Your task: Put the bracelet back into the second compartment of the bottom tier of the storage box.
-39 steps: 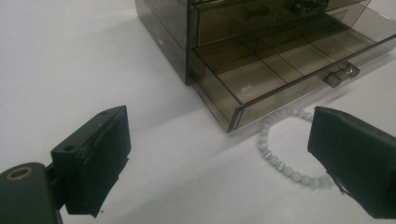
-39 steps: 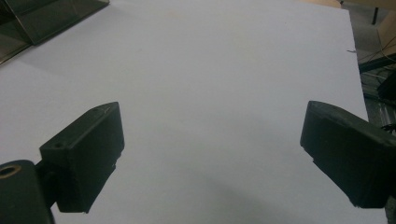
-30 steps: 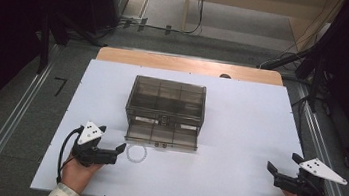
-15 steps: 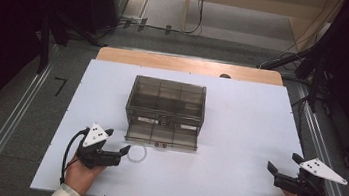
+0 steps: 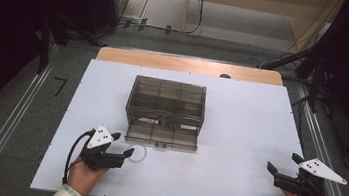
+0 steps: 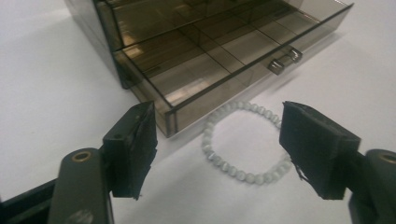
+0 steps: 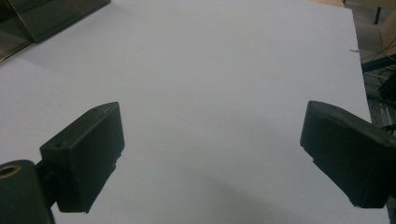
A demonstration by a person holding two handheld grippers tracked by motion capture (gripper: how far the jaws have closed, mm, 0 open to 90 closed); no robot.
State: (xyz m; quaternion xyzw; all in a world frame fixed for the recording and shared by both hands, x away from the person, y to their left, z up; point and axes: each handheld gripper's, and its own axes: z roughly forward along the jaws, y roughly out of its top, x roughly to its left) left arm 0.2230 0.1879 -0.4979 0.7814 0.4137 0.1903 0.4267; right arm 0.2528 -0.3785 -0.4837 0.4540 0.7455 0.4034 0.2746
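The left gripper [image 6: 217,149] has just been narrowing its half-open jaws, which straddle the white bead bracelet [image 6: 247,140] without pressing it; to pick it up well, I judge it should pinch one side of the loop against the white tabletop [image 5: 239,131]. The bracelet, a ring of small pearly beads, lies at six o'clock of the smoky plastic drawer box [image 5: 165,108], just beside its pulled-out drawer [image 6: 224,60], while the right gripper [image 7: 210,154] waits wide open and empty at four o'clock

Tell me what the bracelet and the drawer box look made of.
Bracelet: small pale grey-white beads with a soft sheen, possibly glass or stone; the look leaves it open. Drawer box: smoky, see-through hard plastic by its look, glossy, its dividers showing through the walls.
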